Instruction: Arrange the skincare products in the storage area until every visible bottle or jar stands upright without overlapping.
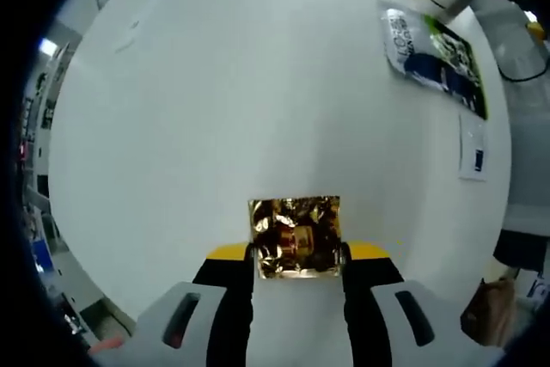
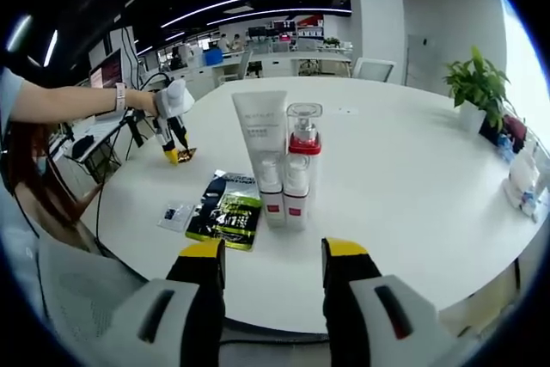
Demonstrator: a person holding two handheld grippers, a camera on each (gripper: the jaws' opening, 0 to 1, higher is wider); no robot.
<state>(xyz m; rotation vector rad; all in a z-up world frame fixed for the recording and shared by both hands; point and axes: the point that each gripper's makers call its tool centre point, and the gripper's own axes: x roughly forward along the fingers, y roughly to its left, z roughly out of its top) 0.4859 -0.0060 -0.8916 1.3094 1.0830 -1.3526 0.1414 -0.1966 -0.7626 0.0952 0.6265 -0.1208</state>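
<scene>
- The left gripper [image 1: 298,257] grips a crinkled gold sachet [image 1: 296,236] between its yellow-tipped jaws, just above the white table [image 1: 215,109].
- In the right gripper view the left gripper [image 2: 178,154] shows at the far left of the table, held in a person's hand [image 2: 153,102], tips pointing down with the sachet [image 2: 184,155] at the tabletop.
- In the left gripper view a dark blue and green packet [image 1: 436,56] lies flat at the upper right, and a small white card [image 1: 473,149] lies just below it.
- Bottle bases show at the top right edge of that view, too cropped to tell apart.
- The right gripper [image 2: 273,264] hangs with jaws apart and nothing between them, near the table's near edge [image 2: 412,238].
- Just beyond it the skincare group stands upright and close together: a tall white tube [image 2: 260,131], a clear pump bottle [image 2: 303,139] with a red band, and two small white bottles [image 2: 284,188] with red labels in front.
- The packet [image 2: 225,210] lies flat just left of the bottles, the card [image 2: 176,214] left of that.
- A potted plant [image 2: 475,85] stands at the far right of the table.
- Office desks and ceiling lights fill the background.
</scene>
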